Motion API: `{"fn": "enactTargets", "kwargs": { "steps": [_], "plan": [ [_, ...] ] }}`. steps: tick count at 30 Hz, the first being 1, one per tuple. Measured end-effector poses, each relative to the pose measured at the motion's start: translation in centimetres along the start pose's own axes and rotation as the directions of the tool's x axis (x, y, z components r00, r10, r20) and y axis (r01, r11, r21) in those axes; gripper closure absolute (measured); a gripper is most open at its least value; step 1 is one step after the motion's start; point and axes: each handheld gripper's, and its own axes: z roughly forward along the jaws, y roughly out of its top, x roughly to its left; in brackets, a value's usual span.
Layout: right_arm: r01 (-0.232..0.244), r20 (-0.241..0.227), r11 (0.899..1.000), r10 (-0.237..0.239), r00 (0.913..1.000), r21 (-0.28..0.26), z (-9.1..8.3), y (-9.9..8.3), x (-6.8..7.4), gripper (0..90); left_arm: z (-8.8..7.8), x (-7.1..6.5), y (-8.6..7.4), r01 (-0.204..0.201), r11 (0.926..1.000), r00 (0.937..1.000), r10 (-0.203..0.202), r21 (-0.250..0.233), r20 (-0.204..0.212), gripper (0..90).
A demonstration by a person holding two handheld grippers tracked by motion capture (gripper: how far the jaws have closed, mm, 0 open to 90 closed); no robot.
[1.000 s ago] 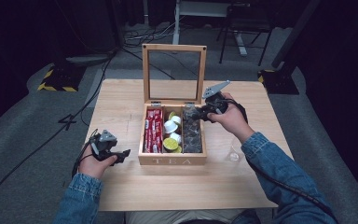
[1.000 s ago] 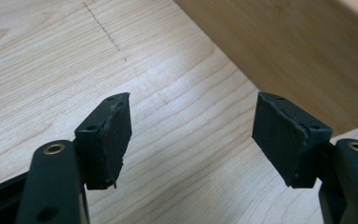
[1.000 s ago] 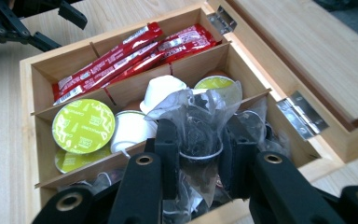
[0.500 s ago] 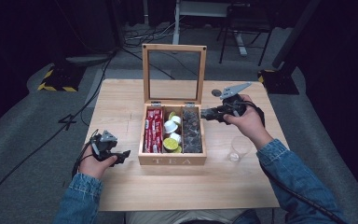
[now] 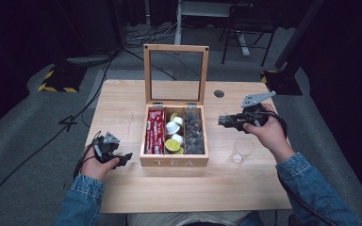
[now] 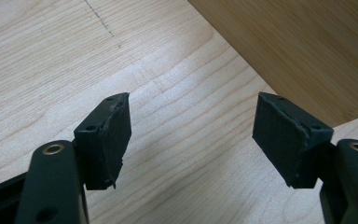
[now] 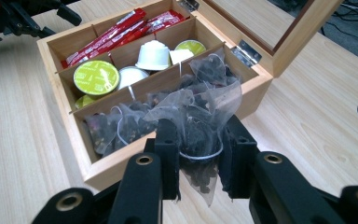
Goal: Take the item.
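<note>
1. The right gripper (image 5: 226,121) is clamped on 1 mesh tea bag (image 7: 198,140), held up off the table (image 5: 122,101) just to the right of the wooden tea box (image 5: 174,162).
2. That box stands open, its glass lid (image 5: 176,74) upright, with 3 compartments: red sachets (image 5: 154,132) on the left, coffee pods (image 5: 173,137) in the middle, more tea bags (image 5: 194,133) on the right.
3. A clear glass (image 5: 241,149) stands near the right hand (image 5: 268,134); it looks empty, though the high view is too small to be sure.
4. The left gripper (image 5: 122,159) rests low by the box's left front corner, jaws wide apart with only bare wood between them.
</note>
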Motion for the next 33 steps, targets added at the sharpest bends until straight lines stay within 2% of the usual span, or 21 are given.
{"fn": "enactTargets", "kwargs": {
  "steps": [6,9,19,22,29,33],
  "plan": [
    [-0.014,0.021,1.000,0.014,0.9997,0.001,-1.2,-1.2,0.4,72.6,-0.2,0.3,-0.1,0.014,0.9999,0.9999,-0.014,-0.010,-0.008,28.7],
    [-0.019,0.052,1.000,0.018,0.9985,0.024,-1.6,-1.8,0.5,72.6,-0.3,0.5,-0.3,0.017,0.9998,0.9997,-0.018,-0.003,-0.018,28.9],
    [-0.048,0.077,0.998,0.045,0.9960,0.032,-3.1,-3.8,1.5,72.6,0.0,0.1,-0.3,-0.008,0.9996,0.9999,0.009,0.025,-0.014,28.7],
    [-0.050,0.106,0.998,0.046,0.9933,0.039,-3.5,-4.4,1.7,72.7,-0.1,0.2,-0.3,-0.005,0.9998,0.9998,0.005,0.017,-0.018,28.7],
    [-0.081,0.108,0.995,0.075,0.9913,0.051,-3.9,-5.7,2.1,72.7,0.0,0.2,-0.3,-0.001,0.9998,0.9999,0.001,0.018,-0.011,28.7],
    [-0.087,0.106,0.993,0.079,0.9913,0.077,-3.8,-6.2,2.2,72.6,0.1,0.2,-0.3,-0.005,0.9997,0.9999,0.006,0.022,-0.010,28.8]
  ]
}}
